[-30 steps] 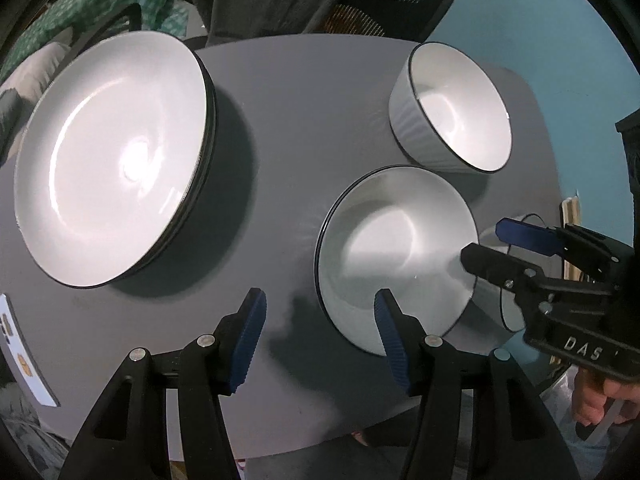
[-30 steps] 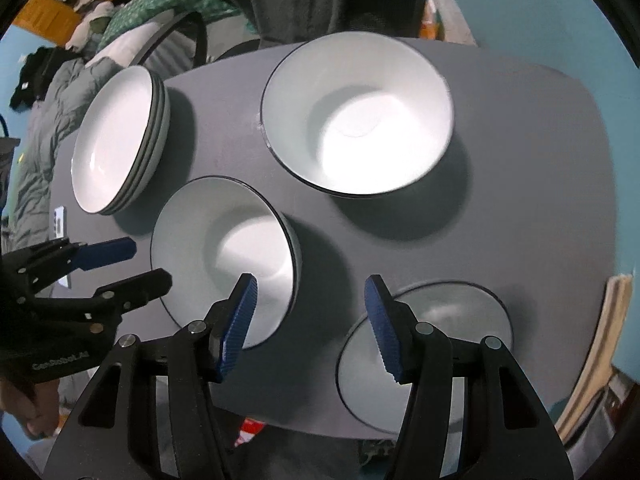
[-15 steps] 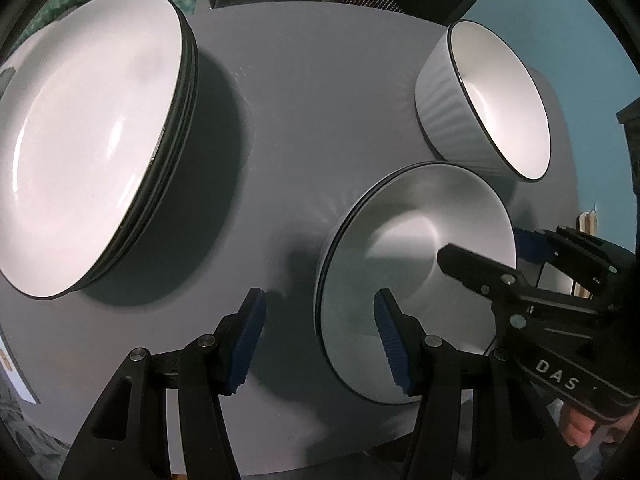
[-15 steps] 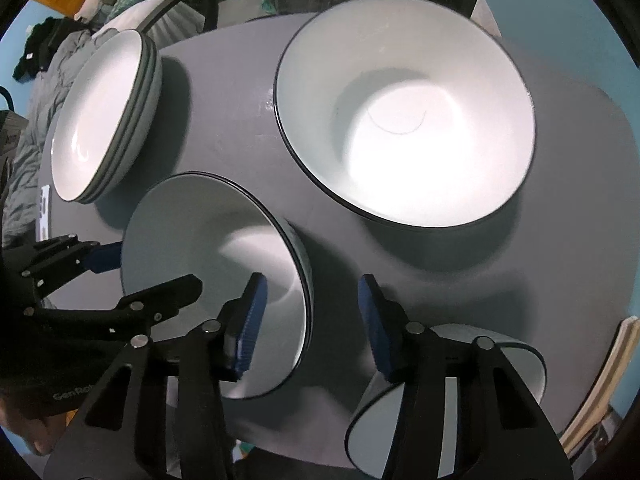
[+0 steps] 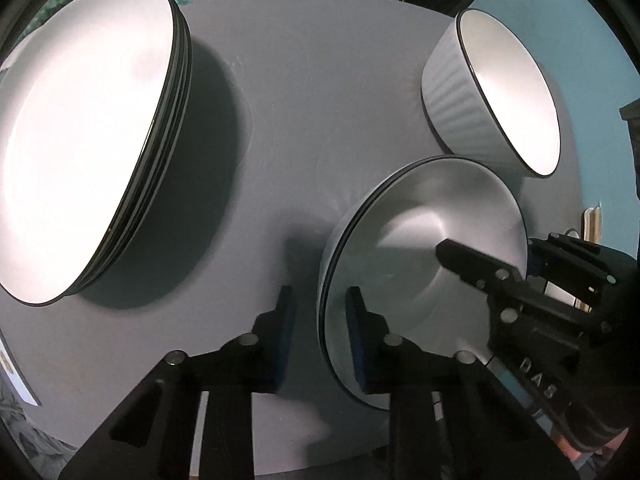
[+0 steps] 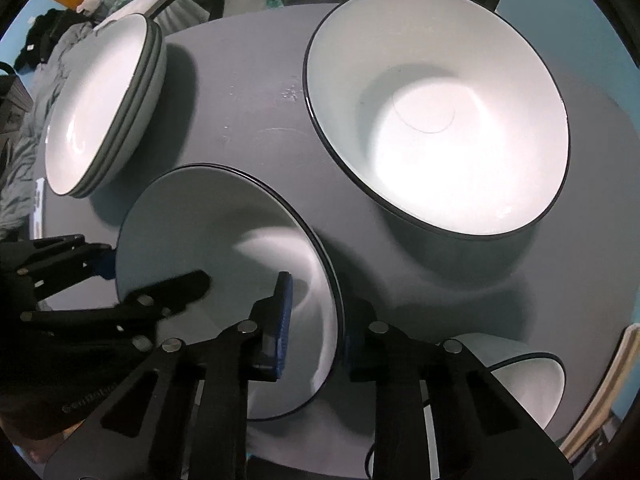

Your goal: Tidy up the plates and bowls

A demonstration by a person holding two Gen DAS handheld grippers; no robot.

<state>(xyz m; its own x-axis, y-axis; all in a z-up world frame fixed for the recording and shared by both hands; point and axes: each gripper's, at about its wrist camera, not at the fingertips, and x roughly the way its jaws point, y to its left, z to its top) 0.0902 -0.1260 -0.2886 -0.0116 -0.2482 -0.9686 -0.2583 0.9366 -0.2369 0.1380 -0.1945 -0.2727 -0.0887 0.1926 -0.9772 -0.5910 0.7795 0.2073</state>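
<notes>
Plates already sit stacked at the grey table's left edge; three bowls remain loose — the shallow bowl, a deep ribbed bowl, a third nearest; the left gripper and right gripper straddle opposite rims of the shallow bowl, jaws part-open, not visibly clamped.

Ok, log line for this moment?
left tool: open, straddling plate rim | right tool: open, straddling opposite rim | plate on table | not gripped
</notes>
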